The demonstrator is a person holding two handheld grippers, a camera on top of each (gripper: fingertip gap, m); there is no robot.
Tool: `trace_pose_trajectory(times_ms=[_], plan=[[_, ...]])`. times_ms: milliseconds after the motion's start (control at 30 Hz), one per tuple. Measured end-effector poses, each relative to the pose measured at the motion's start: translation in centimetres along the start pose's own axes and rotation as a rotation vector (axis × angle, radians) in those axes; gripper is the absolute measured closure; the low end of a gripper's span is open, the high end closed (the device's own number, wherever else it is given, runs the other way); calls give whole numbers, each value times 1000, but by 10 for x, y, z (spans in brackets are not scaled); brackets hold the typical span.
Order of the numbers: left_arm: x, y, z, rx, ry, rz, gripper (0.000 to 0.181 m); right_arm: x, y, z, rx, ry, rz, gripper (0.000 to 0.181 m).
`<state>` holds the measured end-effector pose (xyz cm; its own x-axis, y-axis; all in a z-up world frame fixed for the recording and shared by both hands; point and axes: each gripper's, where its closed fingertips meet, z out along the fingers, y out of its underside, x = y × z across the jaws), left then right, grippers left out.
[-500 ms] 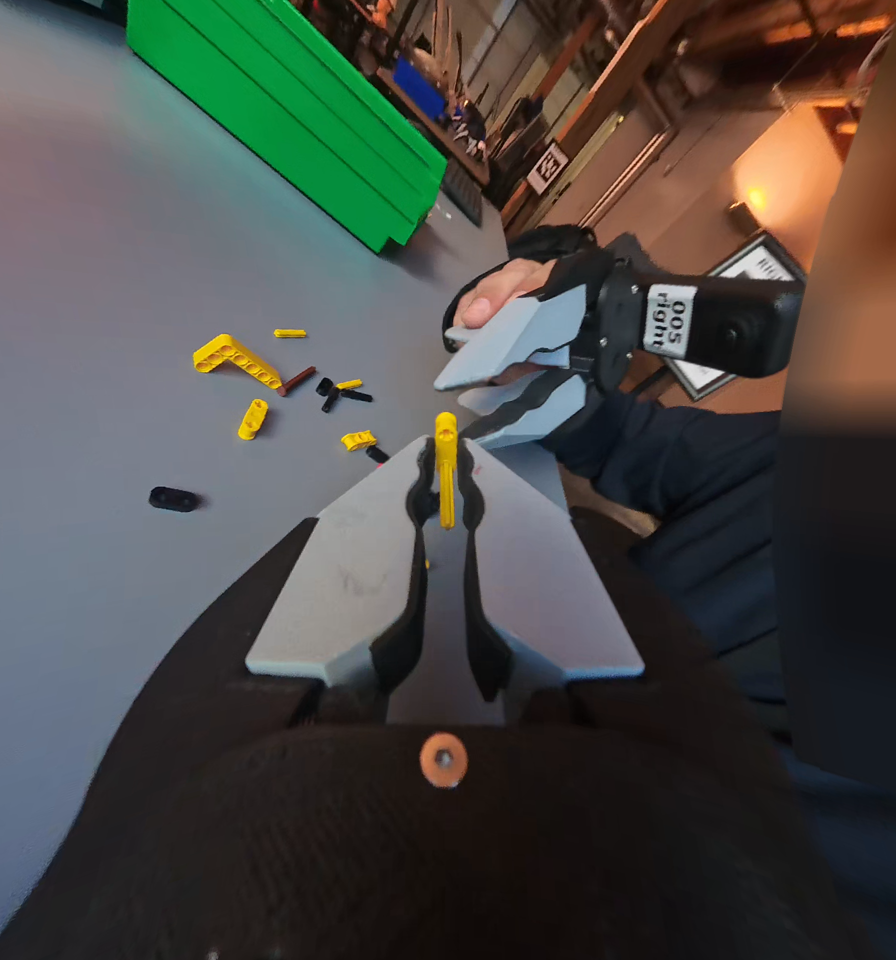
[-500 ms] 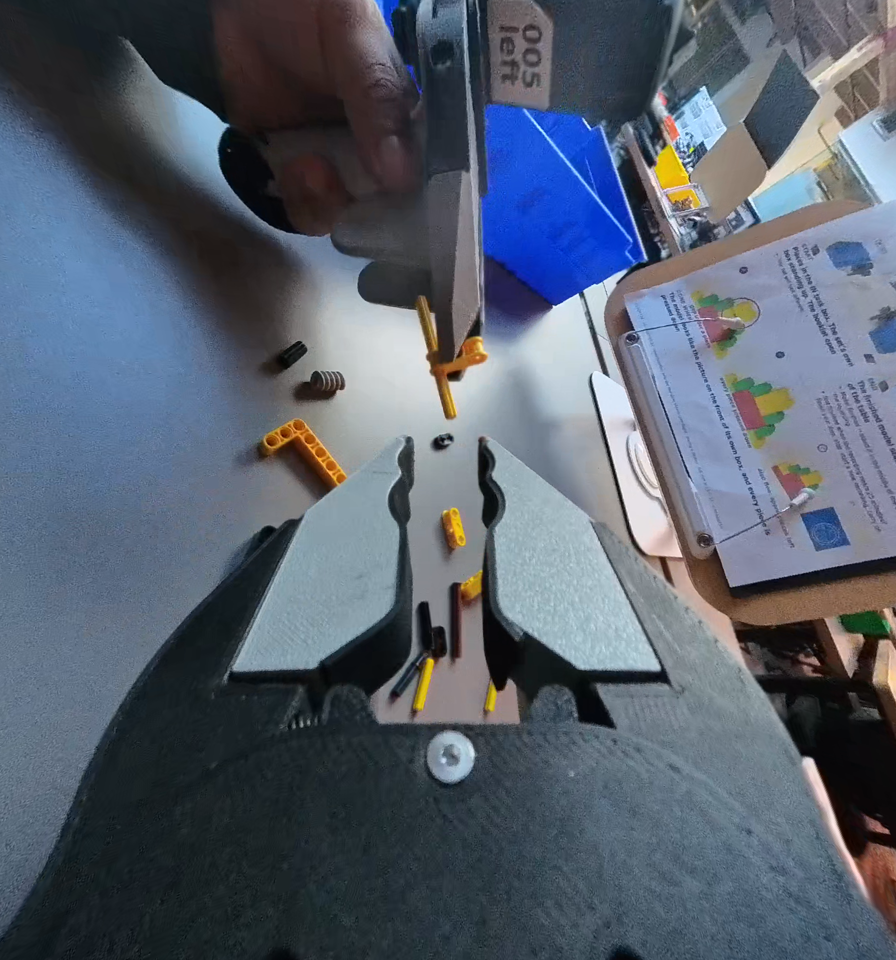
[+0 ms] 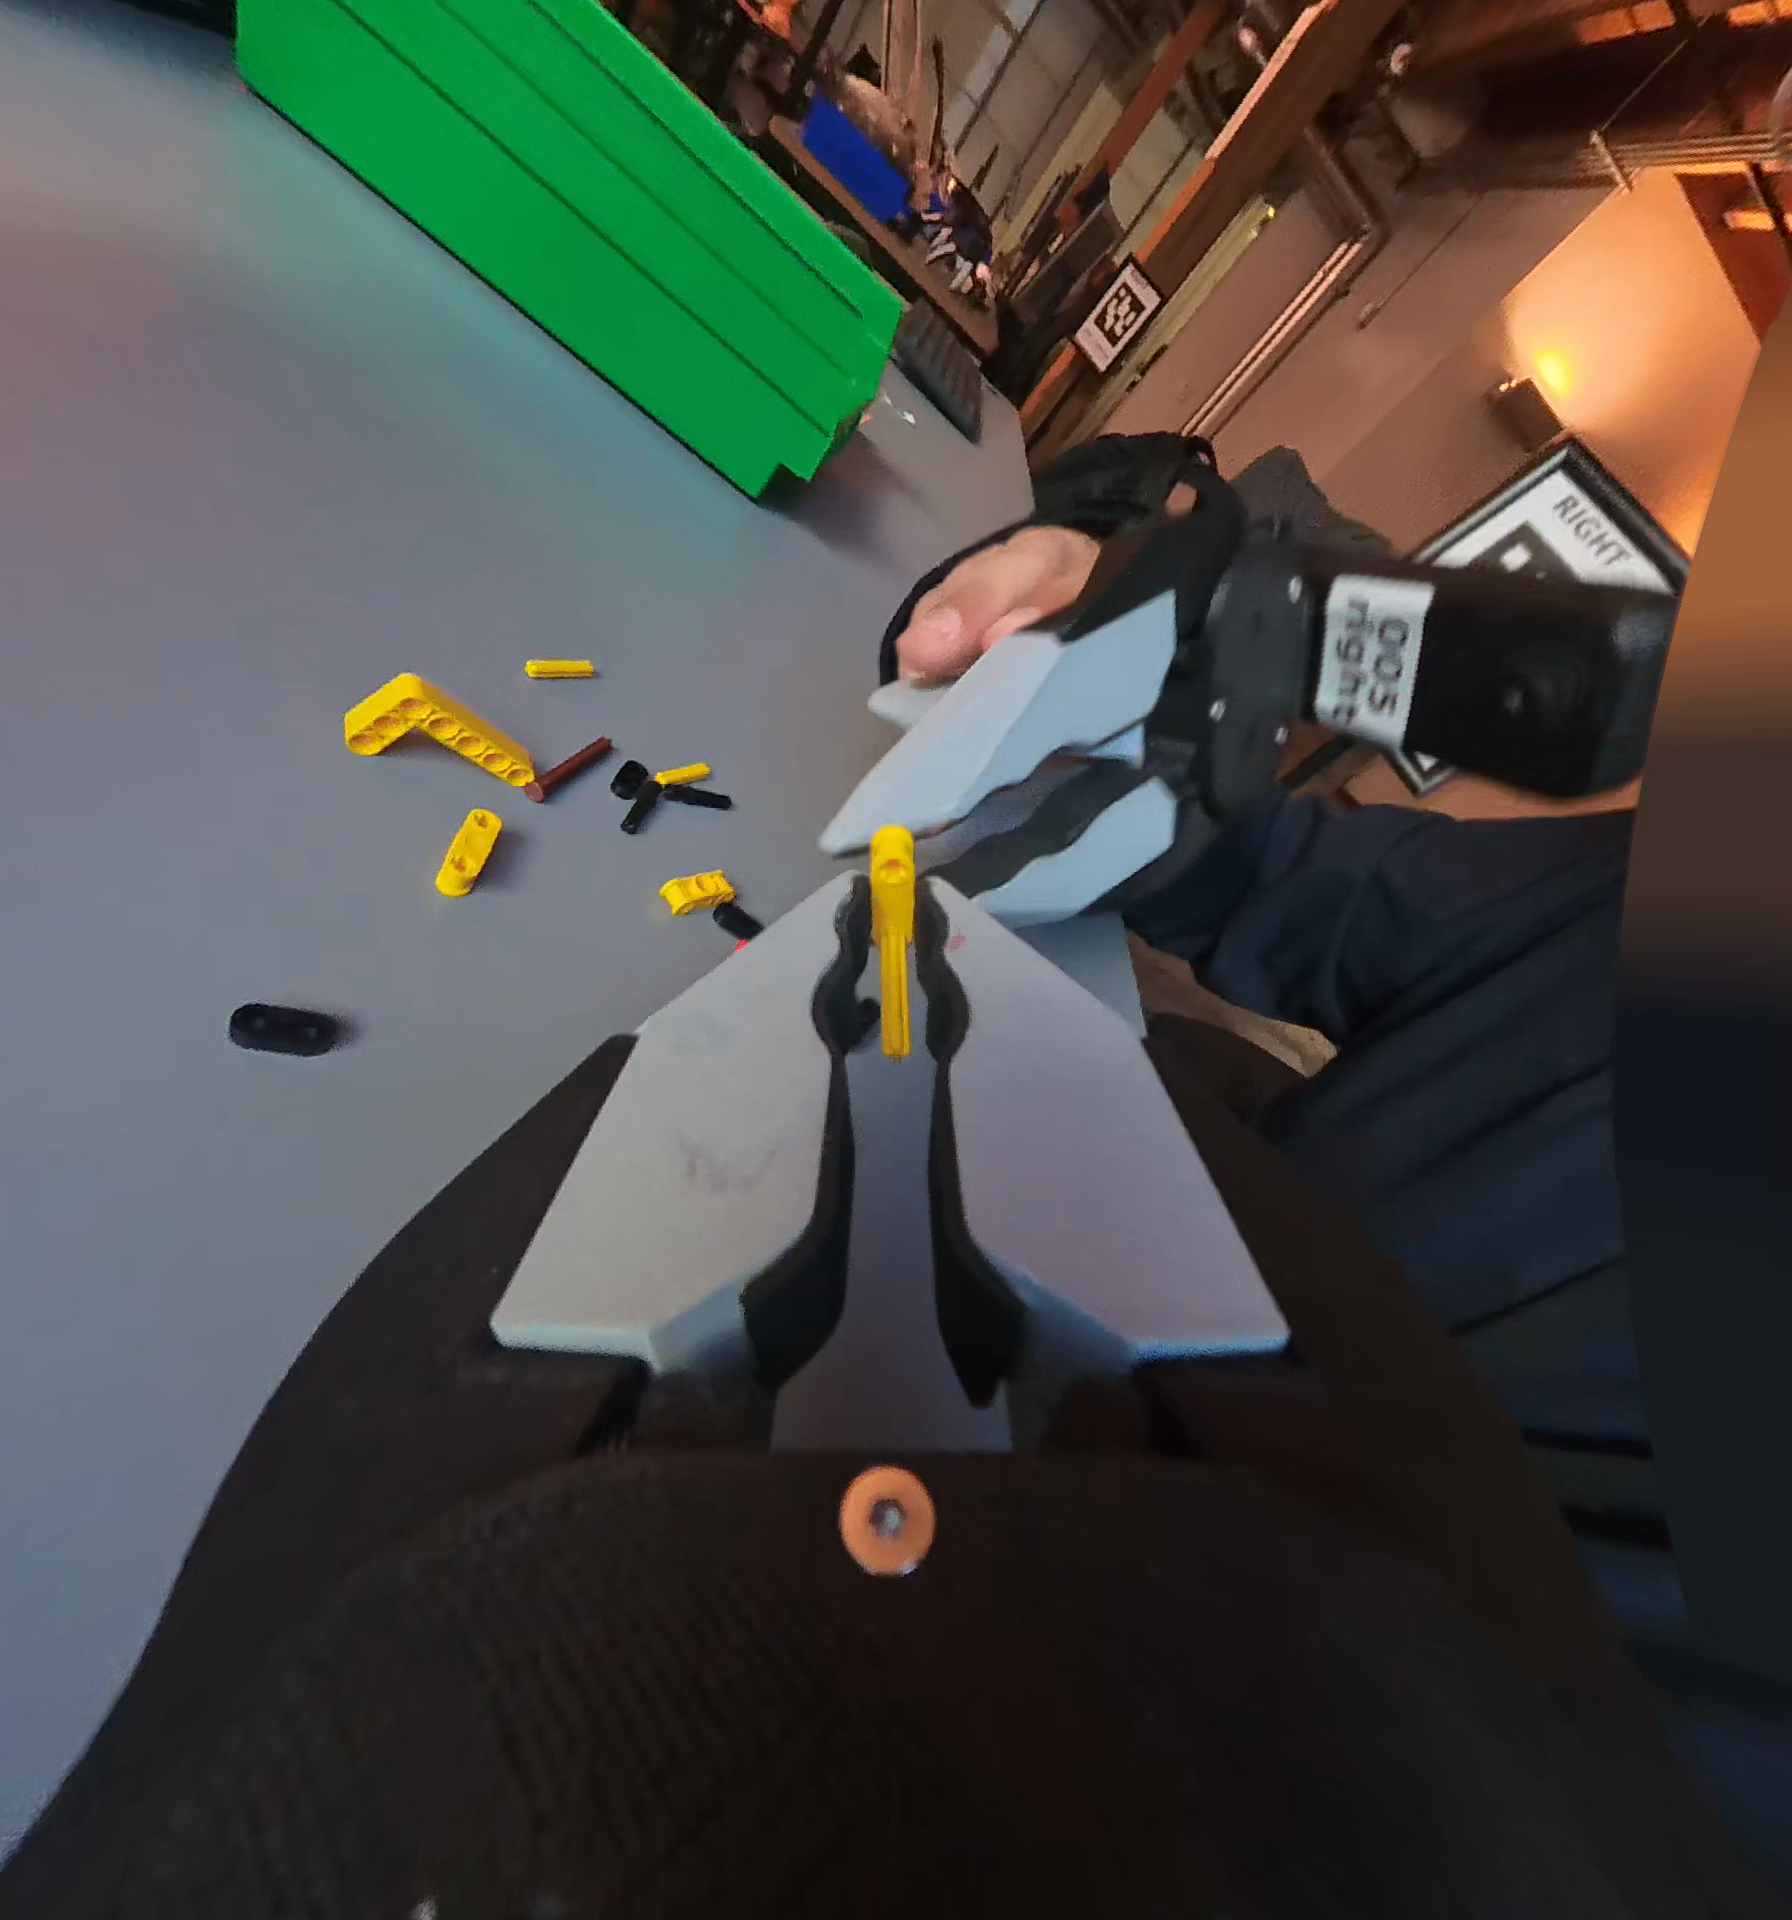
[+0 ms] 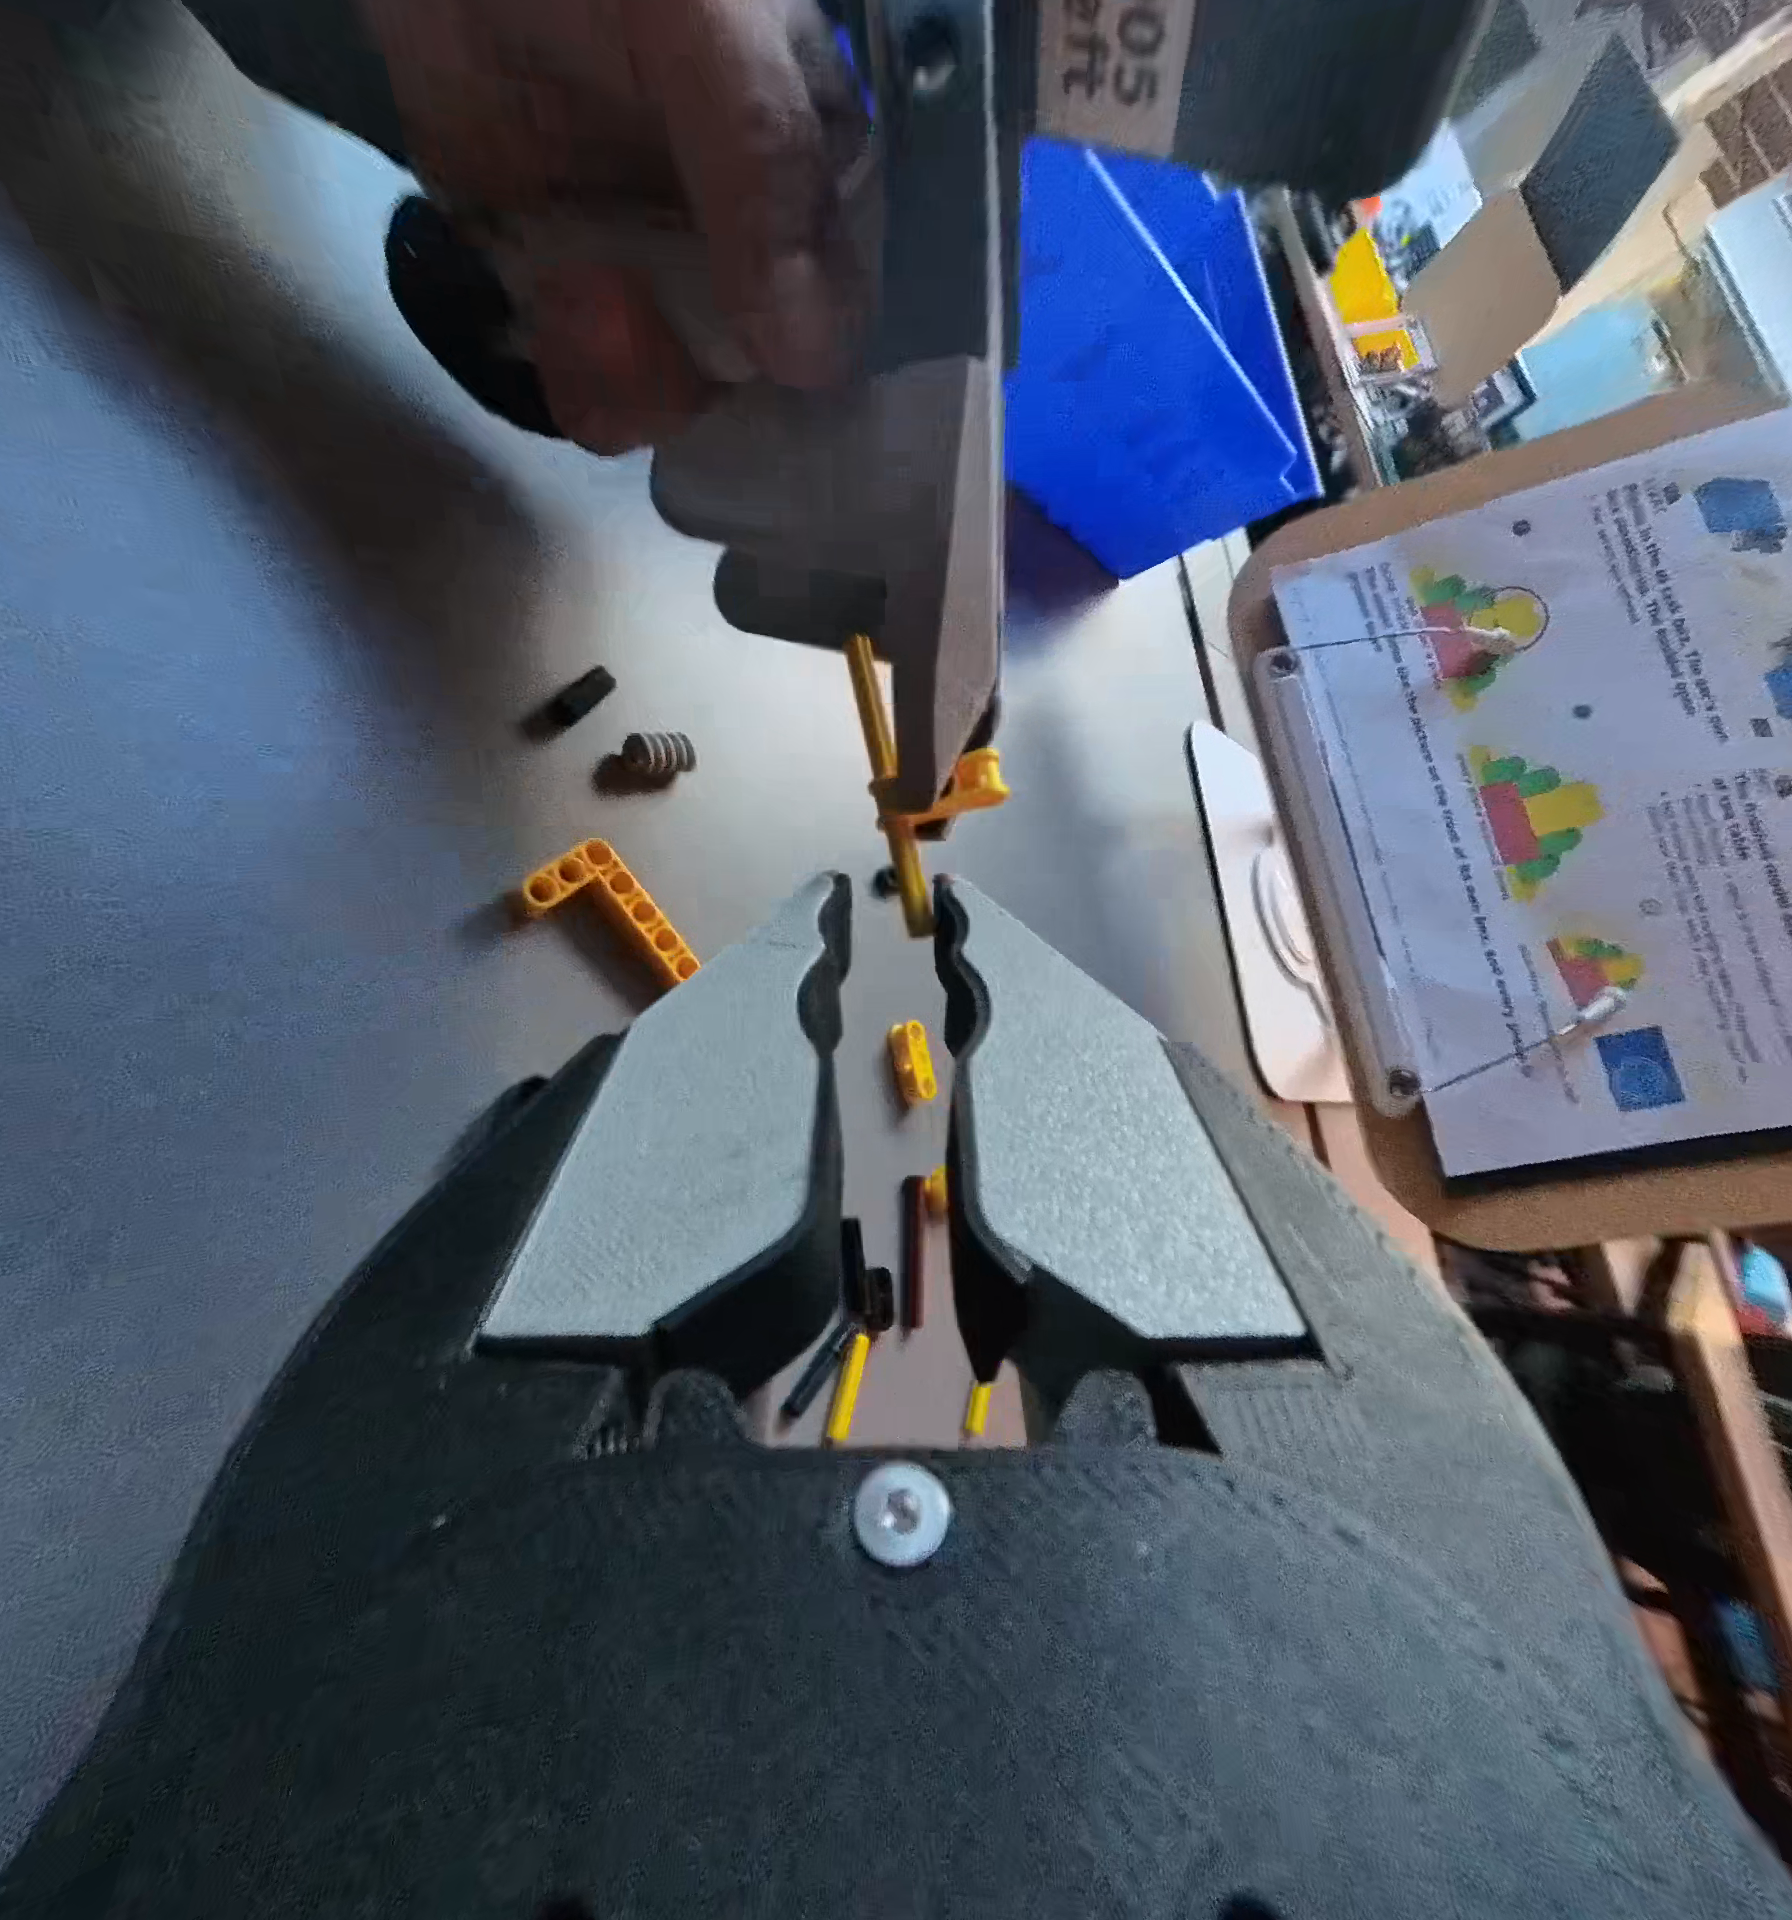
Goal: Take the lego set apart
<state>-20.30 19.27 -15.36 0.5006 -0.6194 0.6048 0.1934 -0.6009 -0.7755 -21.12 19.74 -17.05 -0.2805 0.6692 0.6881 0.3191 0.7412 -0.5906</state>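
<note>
My left gripper [image 3: 890, 896] is shut on a small yellow lego assembly [image 3: 890, 935], a thin axle with a connector on it, held above the grey table [image 3: 196, 520]. In the right wrist view the left gripper [image 4: 939, 795] comes down from above, with the connector [image 4: 980, 779] at its tip and the axle [image 4: 911, 883] pointing down. My right gripper [image 4: 892, 906] is open, its tips on either side of the axle's lower end. It also shows in the left wrist view [image 3: 933, 857], just beyond the assembly.
Loose parts lie on the table: a yellow L-beam [image 3: 435, 727] [image 4: 611, 909], a short yellow beam [image 3: 468, 852] [image 4: 910, 1060], a black link [image 3: 284, 1029], pins and a brown axle [image 3: 570, 769], and a dark gear [image 4: 653, 753]. Green bins [image 3: 580, 208] stand behind, a blue bin [image 4: 1131, 416] and a clipboard [image 4: 1598, 831] to the right. Both grippers' tips are close together, under 4 cm apart. The dark gear [image 4: 653, 753] is about 7 cm from my right fingertips.
My right gripper has moved up to the held axle and its jaws have narrowed around the axle's end. The left gripper still holds the yellow assembly.
</note>
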Motion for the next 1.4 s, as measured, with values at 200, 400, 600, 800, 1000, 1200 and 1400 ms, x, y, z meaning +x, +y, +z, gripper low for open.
trace_pose_trajectory(times_ms=[200,400,600,800,1000,1200,1400], plan=[[-10,-3,8,49,-100,-24,175,11,13,12,-169,184,-168,177],[-30,-2,2,86,-187,-71,175,14,18,23,-315,325,-413,180],[-29,-4,2,63,-304,71,175,19,19,20,-251,308,-423,179],[-19,2,7,42,-220,22,176,8,16,13,-162,225,-407,179],[-38,3,7,77,-222,-91,175,8,27,29,-262,251,-378,178],[-30,-4,9,93,-242,-20,175,18,28,26,-311,299,-362,180],[-32,-1,11,52,-323,72,175,18,32,26,-257,222,-322,180]])
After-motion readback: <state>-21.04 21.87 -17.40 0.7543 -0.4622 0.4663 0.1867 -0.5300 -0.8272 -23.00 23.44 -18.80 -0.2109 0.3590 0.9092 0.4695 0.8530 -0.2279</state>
